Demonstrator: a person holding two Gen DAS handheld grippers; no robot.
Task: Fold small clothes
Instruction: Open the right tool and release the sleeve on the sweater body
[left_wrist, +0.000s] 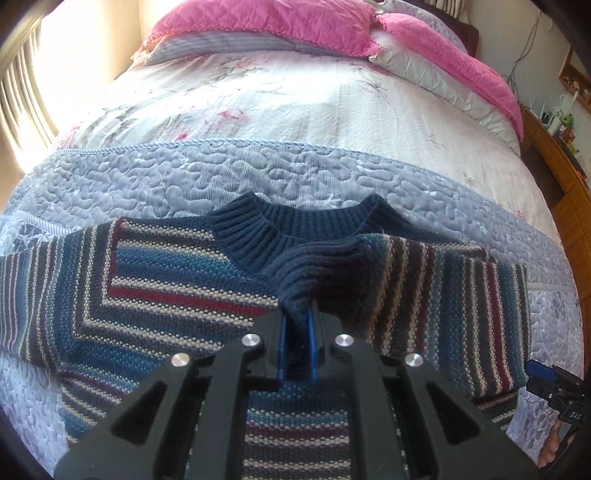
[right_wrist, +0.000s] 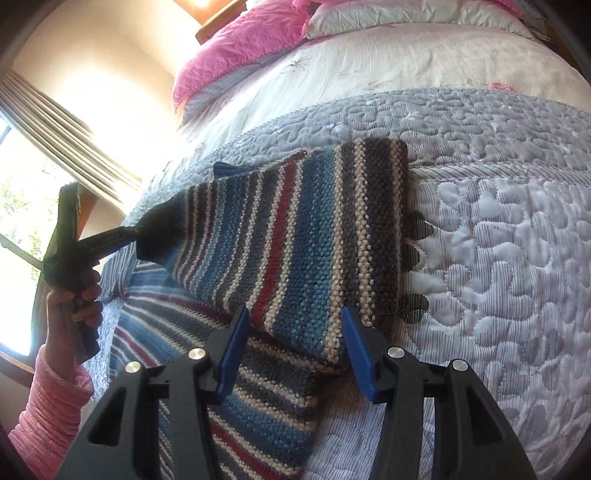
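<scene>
A striped knit sweater (left_wrist: 177, 280) lies mid-frame on the quilted bedspread (left_wrist: 155, 177). The left gripper (left_wrist: 297, 325) pinches its navy cuff (left_wrist: 314, 273); the right gripper (right_wrist: 291, 354) hovers spread wide over the folded sleeve (right_wrist: 295, 236).

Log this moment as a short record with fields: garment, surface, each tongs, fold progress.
garment: striped knit sweater, navy collar
surface: quilted bedspread on a bed
left tongs: shut on the navy cuff of the right sleeve
right tongs: open, above the folded sleeve, holding nothing
fold progress: one sleeve drawn across the chest; the other sleeve still spread out
</scene>
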